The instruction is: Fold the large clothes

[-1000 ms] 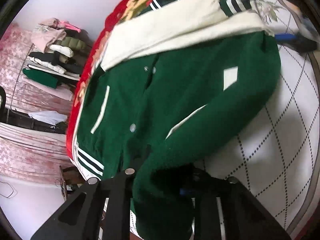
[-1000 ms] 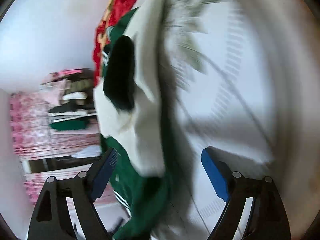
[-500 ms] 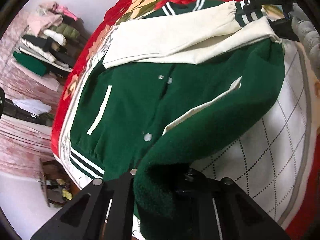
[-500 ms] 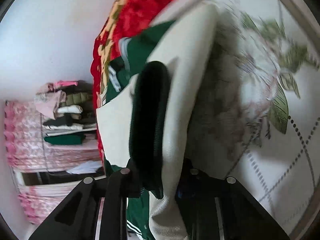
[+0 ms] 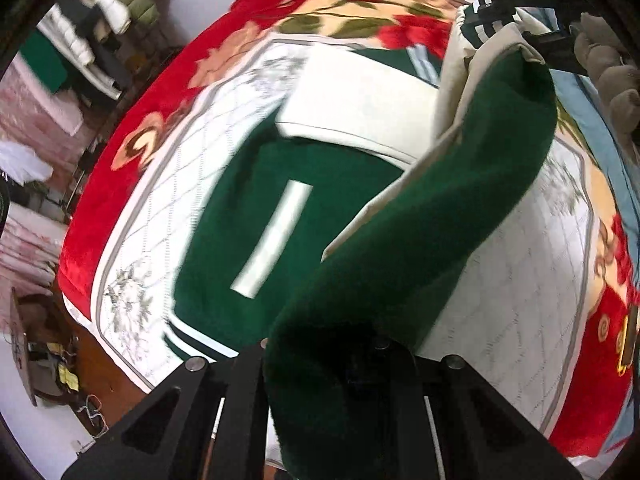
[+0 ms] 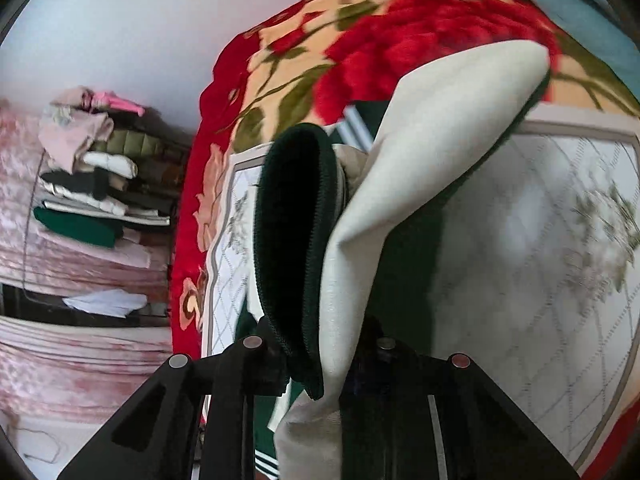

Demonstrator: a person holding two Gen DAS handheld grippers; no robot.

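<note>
A dark green varsity jacket [image 5: 304, 216] with cream sleeves lies on the bed, one white pocket stripe facing up. My left gripper [image 5: 320, 364] is shut on the jacket's green edge and holds that side raised off the bed in a long fold. In the right wrist view, my right gripper [image 6: 320, 360] is shut on the jacket at the ribbed green collar [image 6: 296, 220] and the cream sleeve [image 6: 432, 128], which hangs up from the jaws. The right gripper [image 5: 516, 4] also shows at the top right of the left wrist view, holding the far end of the same raised fold.
The bed carries a red floral blanket [image 5: 160, 92] with a white quilted middle [image 5: 520, 300]. A rack piled with folded clothes [image 6: 92, 184] stands beyond the bed's left side. A grey-gloved hand [image 5: 612, 76] is behind the right gripper. Dark floor with clutter [image 5: 60, 372] lies below the bed's corner.
The right gripper went from open to shut on the collar and sleeve. Both grippers rose and swung, lifting one side of the jacket off the bed and uncovering quilt.
</note>
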